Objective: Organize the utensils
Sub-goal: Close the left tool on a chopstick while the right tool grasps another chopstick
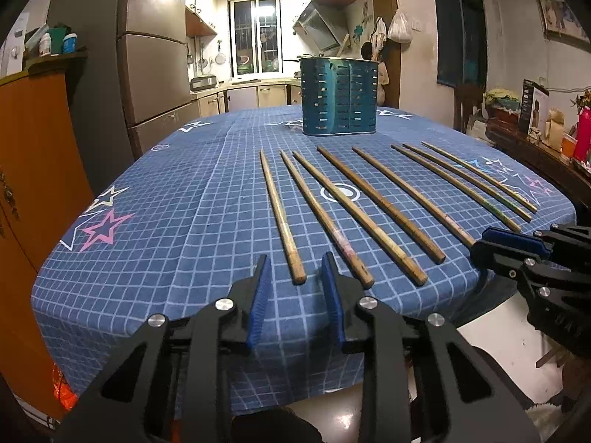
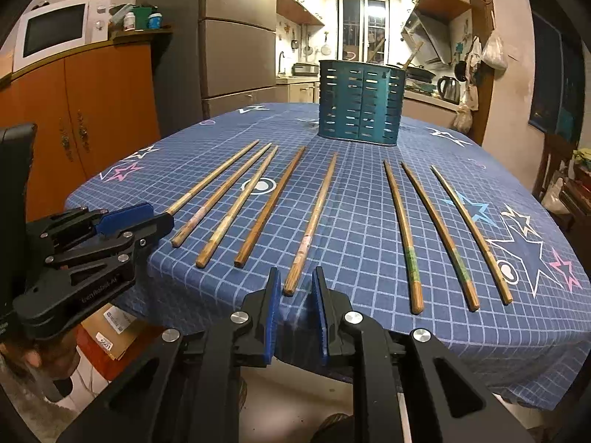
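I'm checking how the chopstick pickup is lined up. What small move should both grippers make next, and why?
Probably ease each gripper forward a little and shut. The left gripper straddles the butt of the leftmost chopstick, the right gripper that of the fifth chopstick. Neither pair of pads appears to touch wood, and the holder waits beyond.

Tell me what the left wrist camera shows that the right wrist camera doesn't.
Only the left wrist view shows the framed picture on the wall and the red bottle on the side shelf. Only the right wrist view shows the white microwave on the orange cabinet and the kettle on the counter. Both show the eight chopsticks laid out on the blue checked tablecloth, the teal utensil holder behind them, the fridge, and both claws: left claw and right claw, each straddling a chopstick end.
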Demonstrator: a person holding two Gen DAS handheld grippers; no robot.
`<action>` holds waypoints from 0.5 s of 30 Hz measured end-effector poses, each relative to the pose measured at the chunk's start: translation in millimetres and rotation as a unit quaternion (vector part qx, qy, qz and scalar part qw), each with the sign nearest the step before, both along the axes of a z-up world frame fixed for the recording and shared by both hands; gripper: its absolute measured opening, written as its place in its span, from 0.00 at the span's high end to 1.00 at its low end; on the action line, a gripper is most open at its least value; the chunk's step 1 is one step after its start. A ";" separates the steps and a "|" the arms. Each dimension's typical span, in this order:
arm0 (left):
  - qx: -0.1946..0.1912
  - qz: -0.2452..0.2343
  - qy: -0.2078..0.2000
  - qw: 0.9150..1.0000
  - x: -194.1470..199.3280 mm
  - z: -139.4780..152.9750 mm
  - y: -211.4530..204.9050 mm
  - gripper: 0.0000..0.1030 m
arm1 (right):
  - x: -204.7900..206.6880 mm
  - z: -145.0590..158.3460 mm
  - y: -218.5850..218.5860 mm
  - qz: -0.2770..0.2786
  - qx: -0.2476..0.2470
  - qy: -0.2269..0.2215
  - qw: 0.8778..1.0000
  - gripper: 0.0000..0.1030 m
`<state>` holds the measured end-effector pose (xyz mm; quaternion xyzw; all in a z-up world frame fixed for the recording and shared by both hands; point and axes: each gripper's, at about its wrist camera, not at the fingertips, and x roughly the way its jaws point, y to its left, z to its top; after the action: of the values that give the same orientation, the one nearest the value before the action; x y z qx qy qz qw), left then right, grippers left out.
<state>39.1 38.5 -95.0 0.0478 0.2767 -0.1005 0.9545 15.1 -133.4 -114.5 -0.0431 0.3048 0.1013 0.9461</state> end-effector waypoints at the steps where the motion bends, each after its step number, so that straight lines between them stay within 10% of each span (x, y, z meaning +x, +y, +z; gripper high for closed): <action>1: -0.002 0.000 -0.002 1.000 0.0 -0.5 -0.3 0.75 | 0.2 -0.2 0.5 -0.003 -0.001 -0.001 1.000 0.81; 15: -0.009 -0.005 -0.032 0.999 -2.4 -5.8 -1.7 0.81 | -8.5 -6.4 8.5 -0.042 -0.001 -0.036 0.998 0.89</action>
<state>36.8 36.7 -100.8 0.0439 0.2450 -0.1059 0.9627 6.6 -124.9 -120.9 -0.0345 0.2724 0.0598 0.9597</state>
